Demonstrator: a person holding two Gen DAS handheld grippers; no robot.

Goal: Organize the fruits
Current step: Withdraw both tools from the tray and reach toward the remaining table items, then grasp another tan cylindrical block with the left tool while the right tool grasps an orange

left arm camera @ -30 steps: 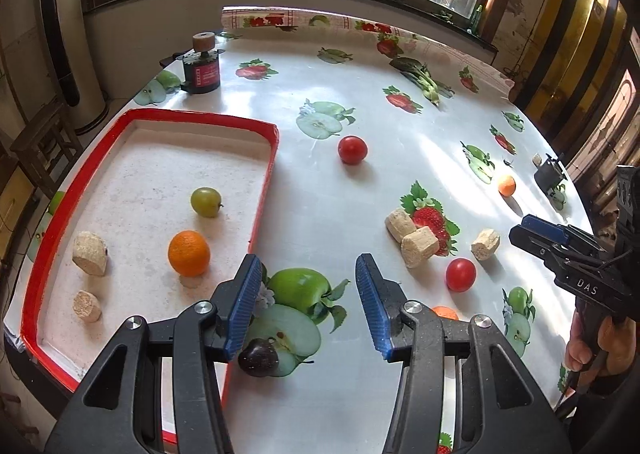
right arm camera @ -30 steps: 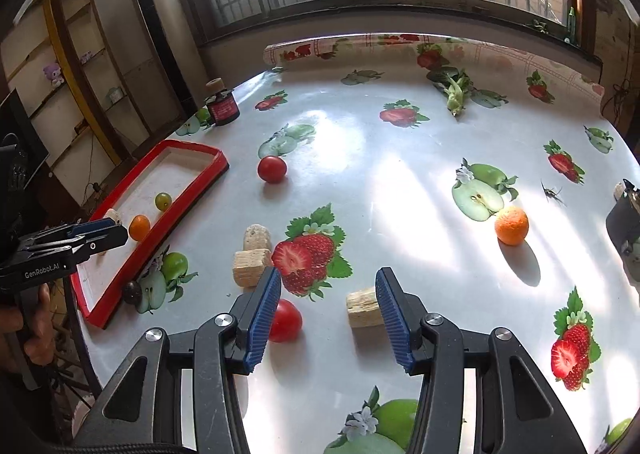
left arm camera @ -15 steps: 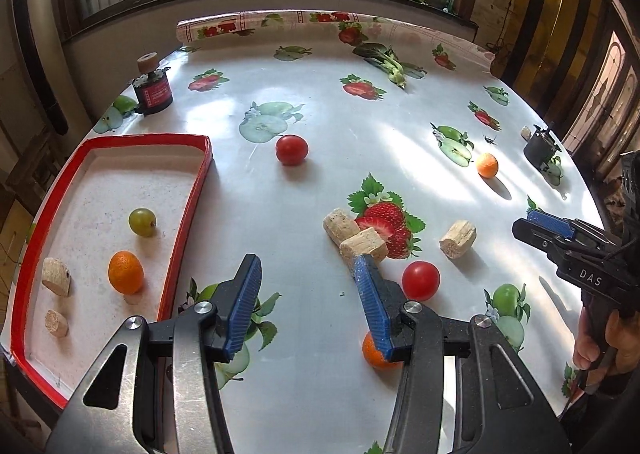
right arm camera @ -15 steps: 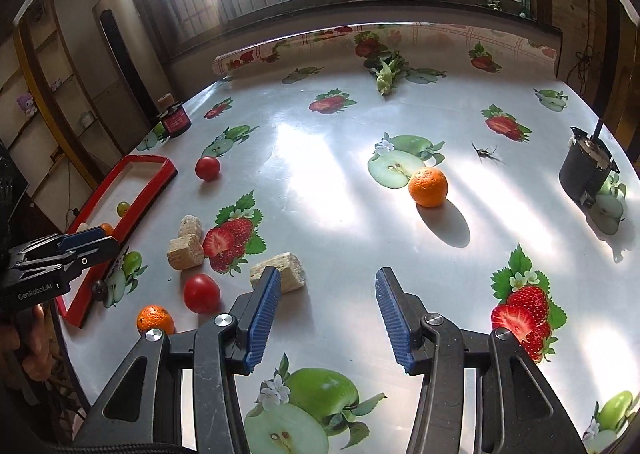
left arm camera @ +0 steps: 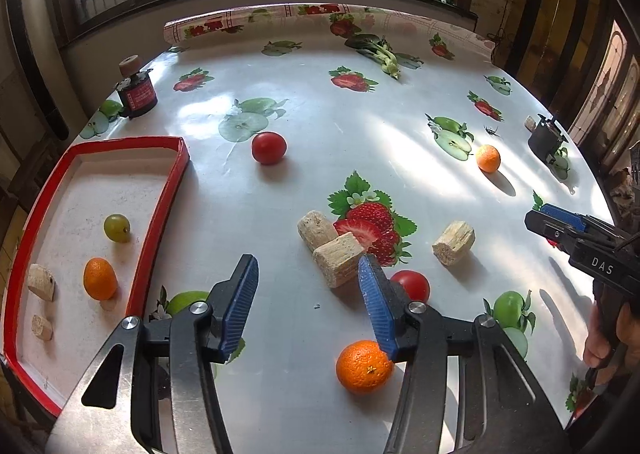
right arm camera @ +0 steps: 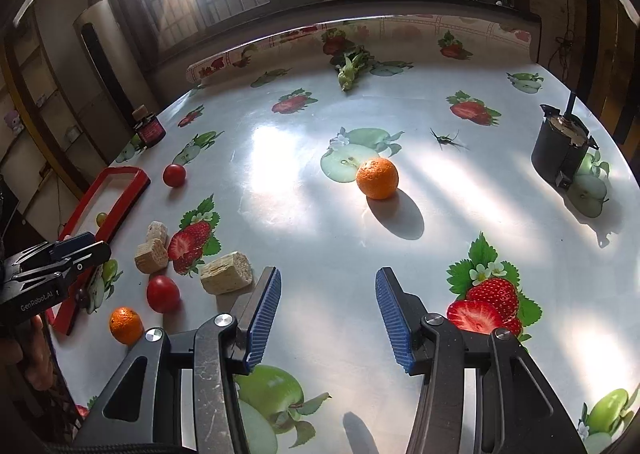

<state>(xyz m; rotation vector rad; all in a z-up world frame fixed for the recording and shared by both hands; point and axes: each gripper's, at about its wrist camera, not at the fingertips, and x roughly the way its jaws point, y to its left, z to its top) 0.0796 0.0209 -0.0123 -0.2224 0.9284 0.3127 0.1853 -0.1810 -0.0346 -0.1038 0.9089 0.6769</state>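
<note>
My left gripper [left arm camera: 306, 266] hovers over the table with its jaws opening and nothing between them. A small orange [left arm camera: 364, 368] lies just under its right finger, and a red tomato [left arm camera: 412, 284] sits behind that finger. The red-rimmed tray [left arm camera: 160, 213] at the left holds a green grape [left arm camera: 117, 228] and an orange [left arm camera: 100, 278]. My right gripper [right arm camera: 329, 278] is open and empty, and another orange [right arm camera: 377, 177] lies ahead of it in the sun. A second tomato [left arm camera: 269, 147] rests farther back.
Three pale wooden chunks [left arm camera: 339, 260] lie by the strawberry print, with two more in the tray [left arm camera: 41, 288]. A dark jar [left arm camera: 136, 95] stands at the back left, a black pot [right arm camera: 560, 151] at the right and leafy greens [right arm camera: 350, 69] at the far edge.
Both grippers have moved right across the table, away from the tray. The left jaws stand wider than before. The sunlit orange now lies ahead of the right gripper.
</note>
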